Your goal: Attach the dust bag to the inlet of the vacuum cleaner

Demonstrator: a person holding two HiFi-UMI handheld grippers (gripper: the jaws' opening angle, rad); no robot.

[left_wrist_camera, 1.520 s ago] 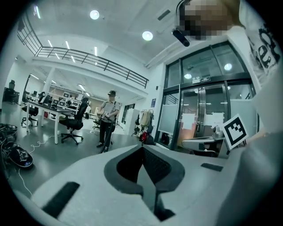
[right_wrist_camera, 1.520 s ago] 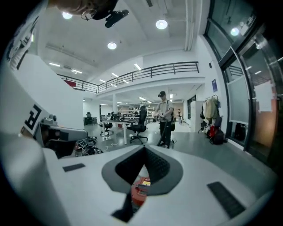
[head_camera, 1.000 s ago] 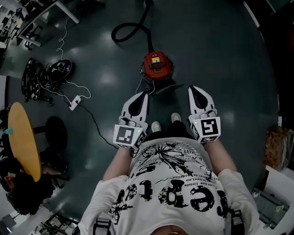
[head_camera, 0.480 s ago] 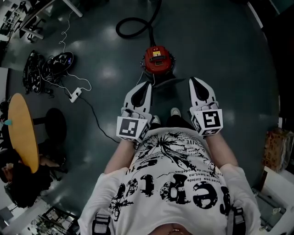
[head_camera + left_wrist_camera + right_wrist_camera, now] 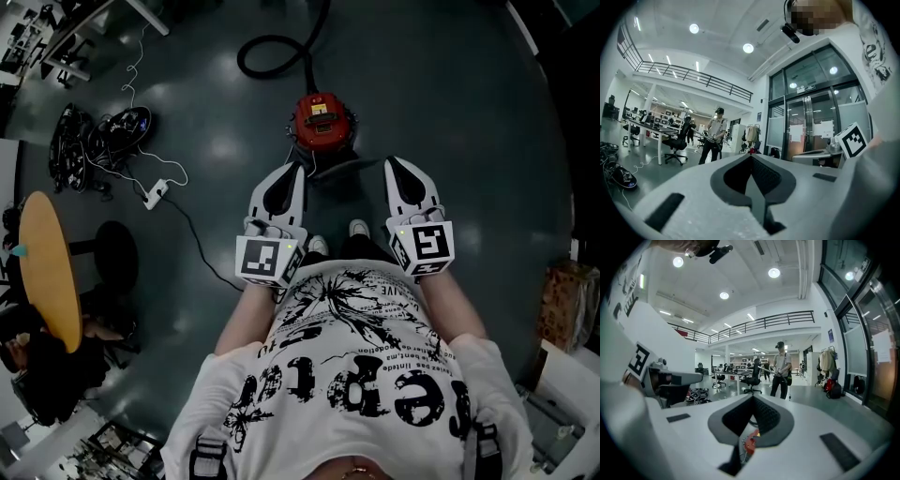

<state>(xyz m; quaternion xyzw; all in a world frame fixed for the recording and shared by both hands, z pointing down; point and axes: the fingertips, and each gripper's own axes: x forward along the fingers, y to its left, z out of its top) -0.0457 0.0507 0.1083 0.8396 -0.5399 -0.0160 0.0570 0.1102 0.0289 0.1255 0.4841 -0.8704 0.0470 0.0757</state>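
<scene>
The red vacuum cleaner (image 5: 319, 123) stands on the dark floor ahead of my feet, and its black hose (image 5: 272, 58) curls away behind it. A dark flat piece (image 5: 343, 174) lies against its near side; I cannot tell if it is the dust bag. My left gripper (image 5: 292, 171) is held level at waist height, shut and empty, short of the vacuum and to its left. My right gripper (image 5: 394, 164) is beside it on the right, also shut and empty. In the right gripper view a bit of the red vacuum (image 5: 749, 444) shows below the shut right gripper (image 5: 752, 397).
A white power strip (image 5: 153, 196) with a cable and a heap of cords (image 5: 94, 150) lie on the floor at left. A round wooden table (image 5: 45, 281) and a black stool (image 5: 114, 270) stand nearer left. A cardboard box (image 5: 561, 302) is at right. A person (image 5: 712, 137) stands across the room.
My left gripper has edged a little up and forward toward the vacuum. The right gripper has kept still, and both stay shut.
</scene>
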